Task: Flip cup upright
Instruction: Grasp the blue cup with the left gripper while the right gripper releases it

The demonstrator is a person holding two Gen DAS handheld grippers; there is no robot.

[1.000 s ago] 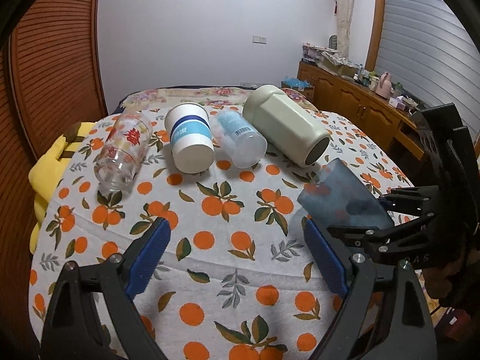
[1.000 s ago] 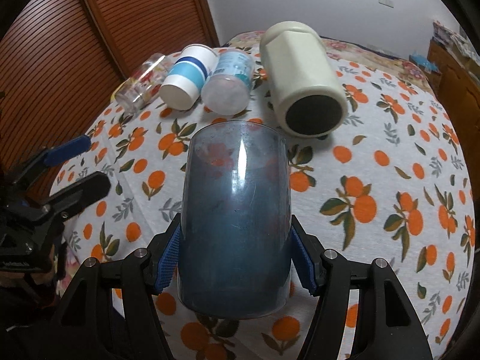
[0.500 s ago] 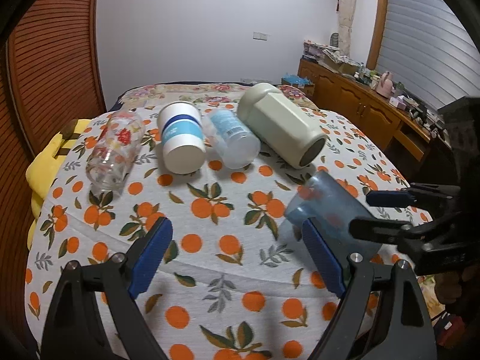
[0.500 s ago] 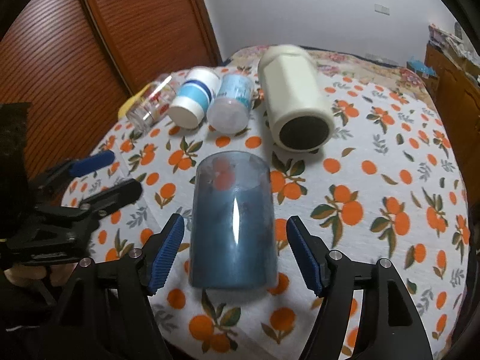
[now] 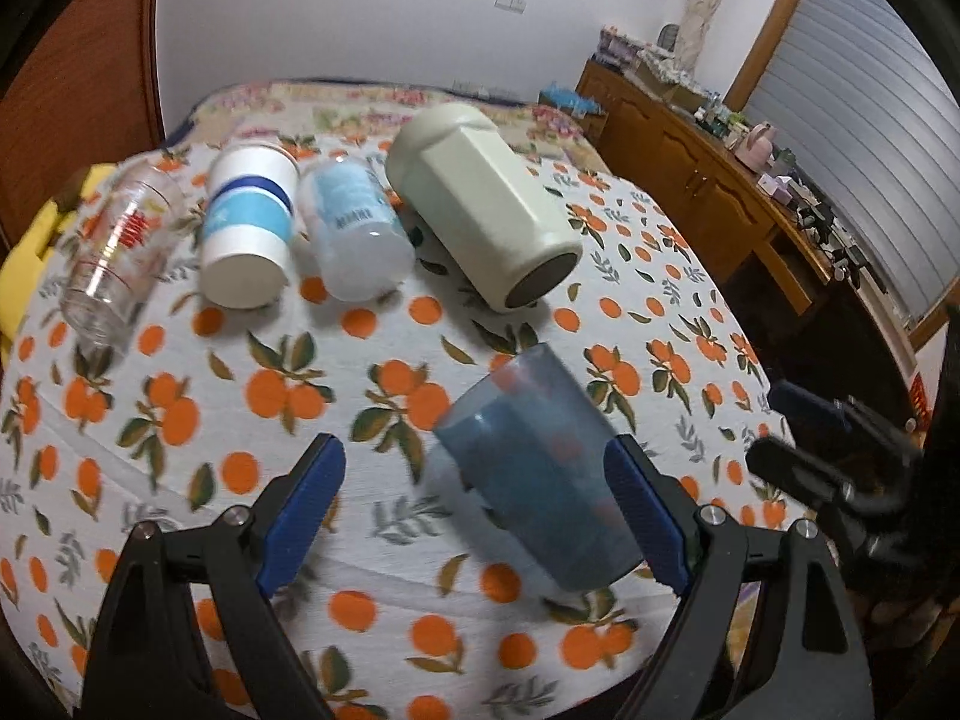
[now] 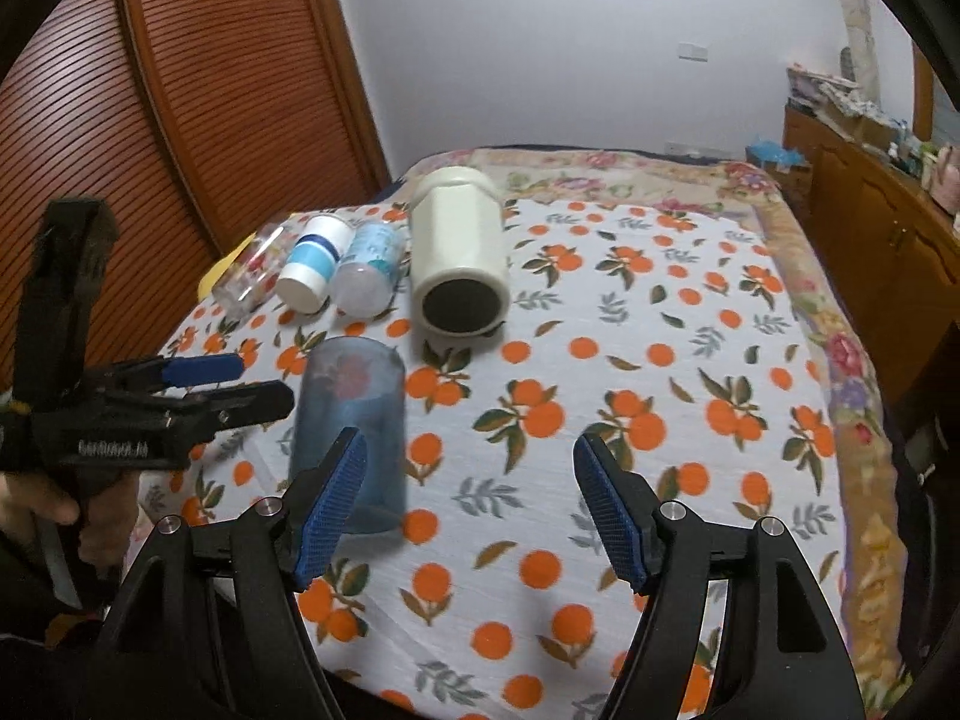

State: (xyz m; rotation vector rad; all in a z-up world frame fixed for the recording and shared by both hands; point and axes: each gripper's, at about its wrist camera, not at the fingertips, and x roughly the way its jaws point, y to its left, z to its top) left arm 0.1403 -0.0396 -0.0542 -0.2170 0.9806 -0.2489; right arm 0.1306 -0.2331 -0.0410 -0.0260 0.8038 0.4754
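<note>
A translucent blue cup [image 5: 534,468] stands free on the orange-print cloth near the table's front; it also shows in the right wrist view [image 6: 351,426]. My left gripper [image 5: 480,504] is open, with the cup between its blue pads, close to the right pad [image 5: 642,516], not held. My right gripper [image 6: 471,498] is open and empty, pulled back to the cup's right. Several other cups lie on their sides at the back: a clear glass [image 5: 117,252], a white and blue paper cup [image 5: 249,234], a frosted plastic cup [image 5: 354,240] and a big cream mug [image 5: 486,222].
The table [image 6: 750,360] carries the cloth. A wooden sideboard [image 5: 720,180] with clutter stands to the right. A louvred wooden door [image 6: 180,120] is at the left. A yellow cloth [image 5: 24,252] hangs at the table's left edge.
My right gripper has let go of the blue cup, which stands on the table, and has drawn back to the right. My left gripper has moved right so its pads flank the cup.
</note>
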